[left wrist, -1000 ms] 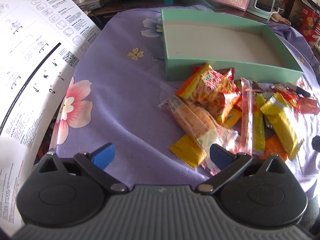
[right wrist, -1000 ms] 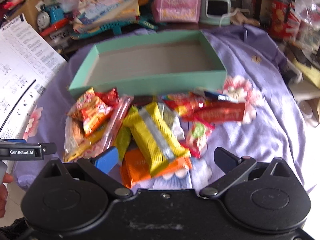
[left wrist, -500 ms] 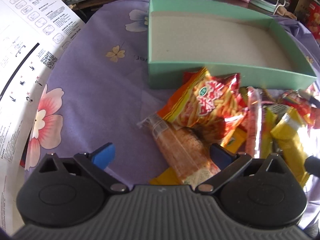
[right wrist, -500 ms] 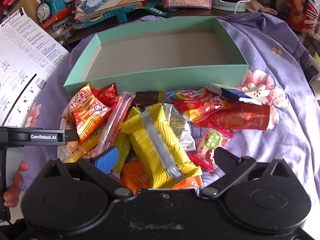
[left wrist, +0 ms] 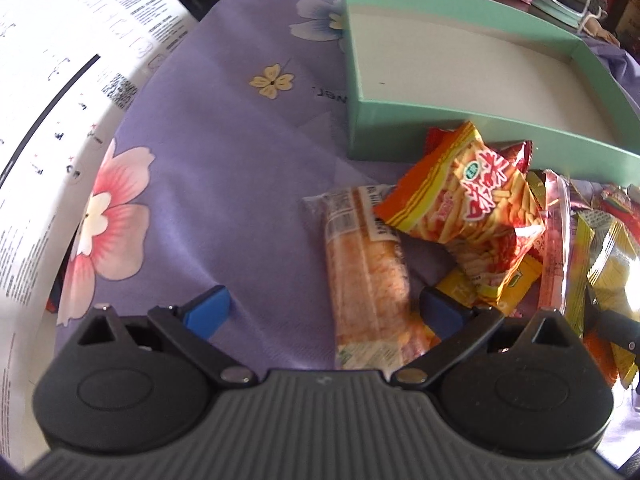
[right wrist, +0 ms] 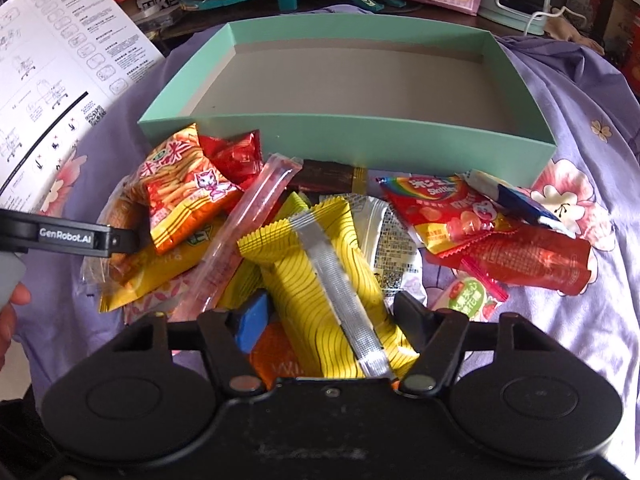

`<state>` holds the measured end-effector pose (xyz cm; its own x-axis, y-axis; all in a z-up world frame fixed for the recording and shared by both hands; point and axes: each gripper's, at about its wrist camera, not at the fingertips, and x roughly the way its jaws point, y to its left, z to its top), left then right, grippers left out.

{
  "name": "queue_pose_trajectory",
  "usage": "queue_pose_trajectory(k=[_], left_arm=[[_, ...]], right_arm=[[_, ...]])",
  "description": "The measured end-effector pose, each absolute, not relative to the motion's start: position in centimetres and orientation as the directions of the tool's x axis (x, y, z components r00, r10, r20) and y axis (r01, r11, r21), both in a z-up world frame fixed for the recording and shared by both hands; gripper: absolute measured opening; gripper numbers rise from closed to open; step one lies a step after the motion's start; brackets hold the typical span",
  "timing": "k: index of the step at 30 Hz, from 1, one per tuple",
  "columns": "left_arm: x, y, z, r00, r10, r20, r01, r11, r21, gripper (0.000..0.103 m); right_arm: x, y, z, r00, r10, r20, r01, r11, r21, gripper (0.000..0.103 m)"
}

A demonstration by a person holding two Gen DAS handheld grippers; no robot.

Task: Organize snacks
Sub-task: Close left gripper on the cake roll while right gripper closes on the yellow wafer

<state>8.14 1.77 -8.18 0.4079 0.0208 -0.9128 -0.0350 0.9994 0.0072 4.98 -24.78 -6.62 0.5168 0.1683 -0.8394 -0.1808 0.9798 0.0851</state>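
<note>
From the left wrist, the left tool (left wrist: 324,309) stands wide open and holds nothing; one clear cracker packet (left wrist: 368,280) lies between its two blue pads, near the right one. One orange snack bag (left wrist: 464,196) overlaps this packet, just before the one green box (left wrist: 400,132) on the purple floral cloth (left wrist: 224,184).

From the right wrist, the right tool (right wrist: 334,316) is open around one yellow striped packet (right wrist: 324,276), not pressing it as far as I can tell. Two red packets (right wrist: 528,260) lie to the right. One white instruction sheet (right wrist: 52,80) is at left.
</note>
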Motion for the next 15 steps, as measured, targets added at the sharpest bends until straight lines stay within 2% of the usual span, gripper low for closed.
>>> queue_pose_trajectory(k=[4, 5, 6, 7, 10, 15], left_arm=[[8.1, 1.7, -8.2, 0.417, -0.016, -0.909, -0.027, 0.999, -0.030, 0.074], [8.1, 1.8, -8.2, 0.419, -0.028, -0.908, -0.027, 0.999, -0.043, 0.062], [8.0, 1.9, -8.1, 0.420, -0.031, -0.907, -0.029, 0.998, -0.047, 0.054], [8.0, 1.8, -8.1, 0.426, -0.026, -0.904, -0.027, 0.999, -0.042, 0.040], [7.5, 1.8, -7.8, 0.442, -0.007, -0.897, -0.021, 1.000, -0.019, 0.037], [6.2, 2.4, -6.5, 0.469, -0.015, -0.883, -0.014, 1.000, -0.025, 0.037]], right_arm=[[5.1, -25.7, -7.0, 0.507, 0.171, -0.845, -0.150, 0.983, 0.108, 0.069], [5.2, -26.0, -7.1, 0.504, 0.174, -0.846, -0.143, 0.983, 0.117, 0.069], [5.2, -26.1, -7.2, 0.505, 0.176, -0.845, -0.140, 0.983, 0.122, 0.069], [5.1, -26.1, -7.2, 0.505, 0.176, -0.845, -0.139, 0.983, 0.122, 0.069], [4.9, -26.0, -6.9, 0.510, 0.183, -0.841, -0.144, 0.981, 0.126, 0.059], [4.3, -26.3, -5.6, 0.532, 0.200, -0.823, -0.135, 0.979, 0.150, 0.057]])
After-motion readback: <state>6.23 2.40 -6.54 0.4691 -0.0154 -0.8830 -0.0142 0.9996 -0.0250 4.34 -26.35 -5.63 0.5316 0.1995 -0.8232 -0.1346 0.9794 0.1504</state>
